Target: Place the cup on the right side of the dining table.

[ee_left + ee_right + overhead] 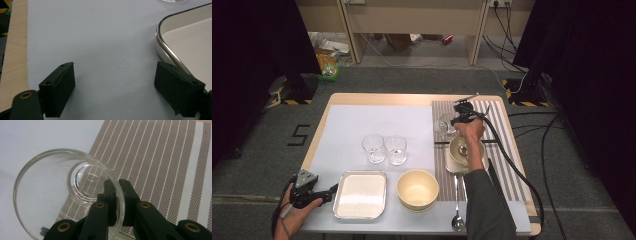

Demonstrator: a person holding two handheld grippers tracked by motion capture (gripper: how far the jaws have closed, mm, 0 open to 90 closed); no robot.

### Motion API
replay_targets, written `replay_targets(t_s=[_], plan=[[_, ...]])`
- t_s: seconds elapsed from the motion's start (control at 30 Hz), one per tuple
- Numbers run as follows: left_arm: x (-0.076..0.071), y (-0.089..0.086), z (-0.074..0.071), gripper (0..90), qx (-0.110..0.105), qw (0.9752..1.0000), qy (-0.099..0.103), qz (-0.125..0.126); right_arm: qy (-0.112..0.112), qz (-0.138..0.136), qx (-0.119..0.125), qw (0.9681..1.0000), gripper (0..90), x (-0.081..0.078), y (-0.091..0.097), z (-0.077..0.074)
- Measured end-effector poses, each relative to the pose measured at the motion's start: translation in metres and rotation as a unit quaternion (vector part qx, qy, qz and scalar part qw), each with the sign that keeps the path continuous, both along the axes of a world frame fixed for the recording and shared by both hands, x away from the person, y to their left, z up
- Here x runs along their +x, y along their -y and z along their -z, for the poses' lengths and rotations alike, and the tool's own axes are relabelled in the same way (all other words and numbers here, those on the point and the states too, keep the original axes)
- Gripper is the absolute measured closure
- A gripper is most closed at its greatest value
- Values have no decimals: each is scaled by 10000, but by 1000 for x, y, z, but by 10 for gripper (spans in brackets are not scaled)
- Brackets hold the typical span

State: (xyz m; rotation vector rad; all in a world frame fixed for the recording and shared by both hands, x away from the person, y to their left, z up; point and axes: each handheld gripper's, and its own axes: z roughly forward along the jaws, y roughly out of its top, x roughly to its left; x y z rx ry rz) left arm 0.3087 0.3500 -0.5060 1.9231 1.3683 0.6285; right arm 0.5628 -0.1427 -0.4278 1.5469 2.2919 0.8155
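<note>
High view: the right gripper (455, 120) holds a clear glass (443, 125) over the striped mat (507, 145) near the counter's far right corner, likely to set it there. The left gripper (324, 192) waits at the near left corner.
Left gripper view: jaws wide apart, nothing between them, beside the tray (162, 45).
Right gripper view: jaws clamped on the glass's rim, one inside, one outside

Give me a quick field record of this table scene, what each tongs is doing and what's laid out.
right tongs: shut on the rim of a clear glass, over the striped placemat
left tongs: open, empty, beside the metal tray
other glasses: two, mid-table
bowls: yellow bowl; a cup with a spoon in it
loose spoon: near edge
</note>
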Motion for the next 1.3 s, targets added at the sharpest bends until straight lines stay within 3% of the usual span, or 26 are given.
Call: replay_targets(t_s=[0.1, 0.4, 0.6, 0.97, 1.17, 1.3], plan=[[0, 0, 0, 162, 17, 10000, 7, 7, 39, 10, -4, 10000, 851, 0, -1, 0], [0, 0, 0, 162, 42, 10000, 1, 22, 158, 58, 305, 9994, 842, -2, 1, -8], [-1, 1, 0, 163, 45, 10000, 10, 19, 166, 65, 302, 9994, 835, -3, 1, -7], [-1, 1, 0, 163, 42, 10000, 12, 19, 219, 131, 514, 9984, 765, -2, 0, -8], [-1, 1, -1, 164, 52, 10000, 8, 28, 307, 168, 852, 9957, 713, -3, -1, -13], [-1, 1, 0, 164, 60, 10000, 19, 19, 317, 160, 824, 9960, 677, -4, 1, -16]])
